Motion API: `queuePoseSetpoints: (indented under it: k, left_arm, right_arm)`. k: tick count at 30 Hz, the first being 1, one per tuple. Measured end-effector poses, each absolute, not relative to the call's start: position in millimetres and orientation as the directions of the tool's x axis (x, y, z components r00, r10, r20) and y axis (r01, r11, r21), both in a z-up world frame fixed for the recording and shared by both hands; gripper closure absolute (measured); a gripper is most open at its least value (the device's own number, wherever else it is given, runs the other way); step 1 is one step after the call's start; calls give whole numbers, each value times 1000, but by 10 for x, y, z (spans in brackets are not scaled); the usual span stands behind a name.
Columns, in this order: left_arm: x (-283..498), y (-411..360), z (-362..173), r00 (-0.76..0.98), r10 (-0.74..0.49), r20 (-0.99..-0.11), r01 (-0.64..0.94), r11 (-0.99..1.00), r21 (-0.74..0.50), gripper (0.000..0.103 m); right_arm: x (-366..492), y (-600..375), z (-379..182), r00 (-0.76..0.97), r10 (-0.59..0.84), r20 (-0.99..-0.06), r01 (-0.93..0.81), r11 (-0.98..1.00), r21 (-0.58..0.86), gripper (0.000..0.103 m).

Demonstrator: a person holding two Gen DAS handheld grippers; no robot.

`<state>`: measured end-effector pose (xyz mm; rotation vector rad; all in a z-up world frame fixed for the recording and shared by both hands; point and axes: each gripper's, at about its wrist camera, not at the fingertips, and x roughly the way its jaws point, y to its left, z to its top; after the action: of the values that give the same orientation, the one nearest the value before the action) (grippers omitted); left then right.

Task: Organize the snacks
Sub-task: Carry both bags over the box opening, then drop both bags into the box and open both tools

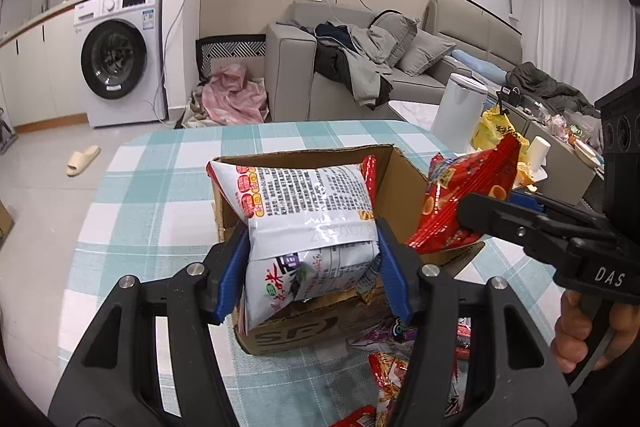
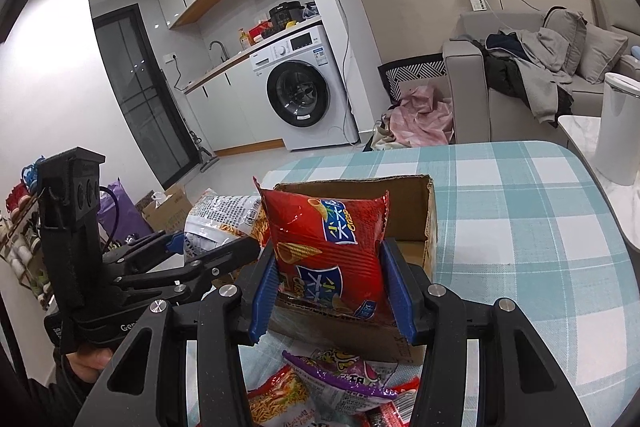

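An open cardboard box [image 1: 400, 183] stands on the checked tablecloth; it also shows in the right wrist view [image 2: 408, 211]. My left gripper [image 1: 312, 267] is shut on a white snack bag [image 1: 308, 211] and holds it over the box's near left part. My right gripper [image 2: 330, 291] is shut on a red snack bag [image 2: 328, 251] and holds it above the box's near edge. In the left wrist view the red bag [image 1: 460, 203] and right gripper [image 1: 496, 211] come in from the right. The white bag [image 2: 224, 215] and left gripper [image 2: 208, 251] show left in the right wrist view.
Several loose snack packets lie on the tablecloth [image 1: 160, 195] in front of the box: a purple one [image 2: 344, 371], an orange noodle one [image 2: 276, 399], red ones [image 1: 388, 375]. A white bin [image 1: 460, 111] stands beyond the table's right edge. A sofa and washing machine stand behind.
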<state>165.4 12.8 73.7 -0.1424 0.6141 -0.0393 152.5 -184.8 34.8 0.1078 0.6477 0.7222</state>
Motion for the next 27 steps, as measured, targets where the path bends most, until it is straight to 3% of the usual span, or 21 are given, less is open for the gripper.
queuePoseSetpoints:
  k: [27]
  left_arm:
    - [1965, 88, 398, 774, -52, -631, -2, 996, -84, 47]
  right_arm:
    - [1687, -1654, 108, 532, 634, -562, -584, 755, 298, 53]
